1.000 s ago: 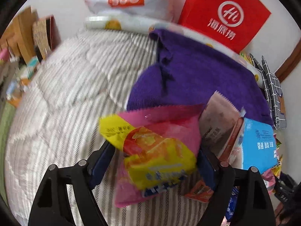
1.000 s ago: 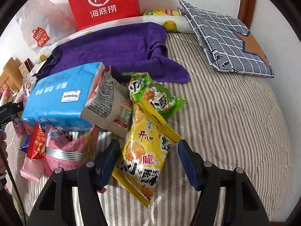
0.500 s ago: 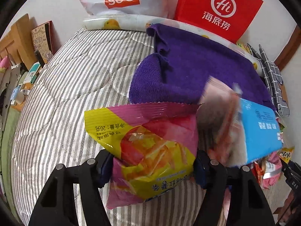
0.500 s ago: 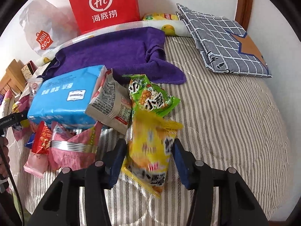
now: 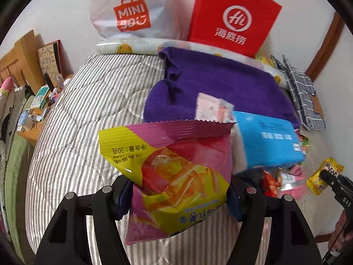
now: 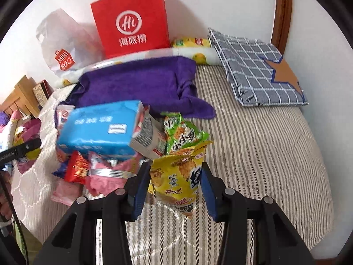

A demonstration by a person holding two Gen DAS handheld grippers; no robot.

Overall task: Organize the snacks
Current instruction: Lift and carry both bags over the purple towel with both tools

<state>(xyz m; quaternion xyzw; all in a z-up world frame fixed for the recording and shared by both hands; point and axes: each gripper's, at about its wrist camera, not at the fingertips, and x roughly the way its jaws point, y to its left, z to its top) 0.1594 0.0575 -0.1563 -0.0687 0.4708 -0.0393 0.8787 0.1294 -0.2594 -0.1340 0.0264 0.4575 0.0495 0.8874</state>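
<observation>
Sorting looks barely begun: on the grey-striped quilted bed [image 6: 264, 154], a loose pile of snack packets [image 6: 106, 154] remains centre-left. The left gripper [image 5: 179, 195] clamps a pink-and-yellow foil crisp bag [image 5: 176, 170]; the right gripper's [image 6: 174, 187] jaws are closing on a yellow crinkled snack packet [image 6: 176, 176], low centre. Beneath the pile, packets stay hidden, and motion blurs their labels.

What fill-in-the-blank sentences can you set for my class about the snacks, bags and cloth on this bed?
1. The left gripper holds a pink and ____ snack packet.
2. The yellow snack packet sits between the fingers of the ____ gripper.
3. The towel spread behind the snack pile is ____.
4. The paper bag against the wall is ____.

Missing words: yellow; right; purple; red
</observation>
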